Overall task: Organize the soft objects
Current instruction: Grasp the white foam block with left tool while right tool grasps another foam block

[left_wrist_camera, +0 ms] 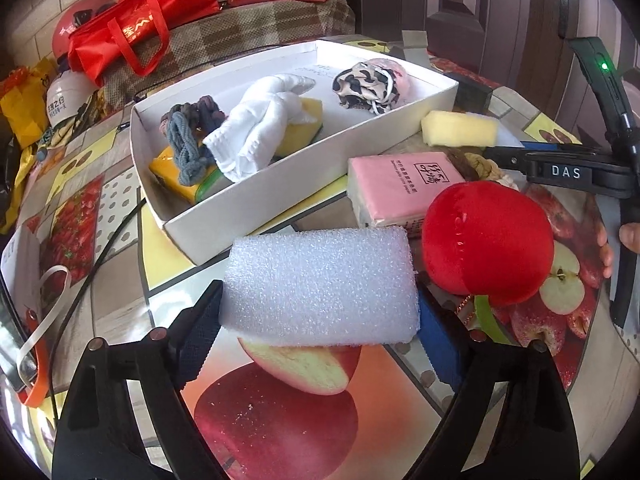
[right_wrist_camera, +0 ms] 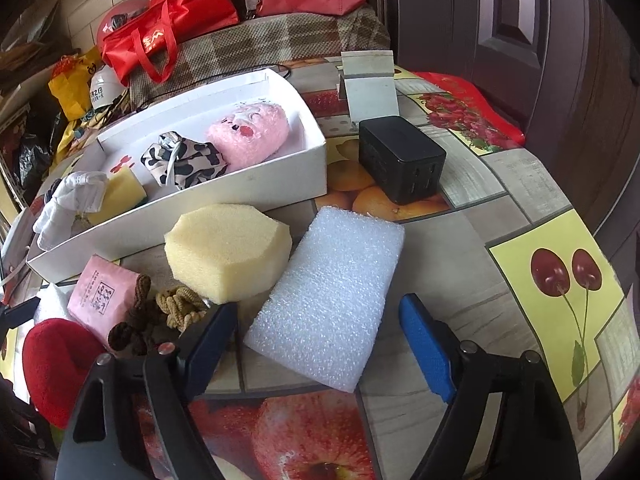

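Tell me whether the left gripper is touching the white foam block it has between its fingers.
Touching. The left wrist view shows the left gripper with both fingers pressed against the white foam block's sides, lifted above the tablecloth.

Even daylight, strong fisheye bending

Soft shadows are cast; glare is seen on the glossy tablecloth (left_wrist_camera: 280,420) at the lower left. Edges are curved and darkened into black corners; focus is held throughout.
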Motion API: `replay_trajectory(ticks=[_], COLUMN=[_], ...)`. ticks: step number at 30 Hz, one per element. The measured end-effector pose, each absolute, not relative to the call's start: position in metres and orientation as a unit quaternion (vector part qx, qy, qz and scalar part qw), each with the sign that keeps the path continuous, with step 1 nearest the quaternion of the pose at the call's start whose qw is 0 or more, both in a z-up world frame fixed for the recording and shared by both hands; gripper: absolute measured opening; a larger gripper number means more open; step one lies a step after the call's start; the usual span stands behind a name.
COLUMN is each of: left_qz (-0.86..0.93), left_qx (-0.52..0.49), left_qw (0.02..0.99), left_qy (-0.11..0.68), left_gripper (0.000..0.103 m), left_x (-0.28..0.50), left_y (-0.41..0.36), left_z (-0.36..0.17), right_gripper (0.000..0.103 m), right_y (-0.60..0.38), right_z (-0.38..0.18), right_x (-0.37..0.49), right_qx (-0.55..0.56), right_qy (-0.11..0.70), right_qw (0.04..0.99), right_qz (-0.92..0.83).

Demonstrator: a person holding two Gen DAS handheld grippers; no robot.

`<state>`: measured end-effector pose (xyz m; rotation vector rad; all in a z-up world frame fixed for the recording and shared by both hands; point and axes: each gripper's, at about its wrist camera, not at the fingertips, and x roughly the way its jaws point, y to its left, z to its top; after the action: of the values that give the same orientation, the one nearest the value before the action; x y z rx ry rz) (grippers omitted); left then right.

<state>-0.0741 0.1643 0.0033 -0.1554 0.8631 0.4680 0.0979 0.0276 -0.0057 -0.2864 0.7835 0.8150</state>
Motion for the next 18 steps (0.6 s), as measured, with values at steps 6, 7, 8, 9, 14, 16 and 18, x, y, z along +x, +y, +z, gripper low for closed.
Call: replay_trajectory(ticks=[6, 7, 8, 9, 14, 16, 18], left_qz=[0.257, 0.269, 0.278, 0.288, 0.353, 0.37, 0.38], left_qx=[-0.094, -0.089, -0.081, -0.073, -0.048, -0.044, -0.039], left_qw=[0.886, 0.888, 0.892, 0.898, 0.911, 0.911, 0.909], left_qy=[0.373, 0.362, 0.346, 0.325, 0.208, 0.179, 0.168], left_gripper=[0.09, 0.09, 0.09, 0.09, 0.09, 0.09, 0.09], left_x=[-0.09, -0.093, -0.097, -0.103, -0.136, -0.138, -0.134], left_y=[0.172, 0.17, 0.167, 0.163, 0.149, 0.147, 0.146], left_z=[0.015, 0.018, 0.023, 0.028, 0.052, 0.056, 0.057], right_gripper=[0.057, 0.057, 0.057, 0.057, 0.057, 0.057, 0.057], right_y=[0.007, 0.0, -0.006, -0.014, -0.055, -0.055, -0.046], right_z=[-0.003, -0.002, 0.001, 0.005, 0.033, 0.039, 0.041], right_x=[0.103, 0.103, 0.102, 0.099, 0.057, 0.036, 0.024], right_qx=[-0.09, -0.078, -0.065, -0.05, 0.01, -0.017, -0.046], right_qy=[0.375, 0.373, 0.366, 0.352, 0.204, 0.155, 0.134], right_qw=[0.832, 0.833, 0.836, 0.841, 0.868, 0.879, 0.881], right_qz=[0.399, 0.401, 0.403, 0.407, 0.453, 0.45, 0.452])
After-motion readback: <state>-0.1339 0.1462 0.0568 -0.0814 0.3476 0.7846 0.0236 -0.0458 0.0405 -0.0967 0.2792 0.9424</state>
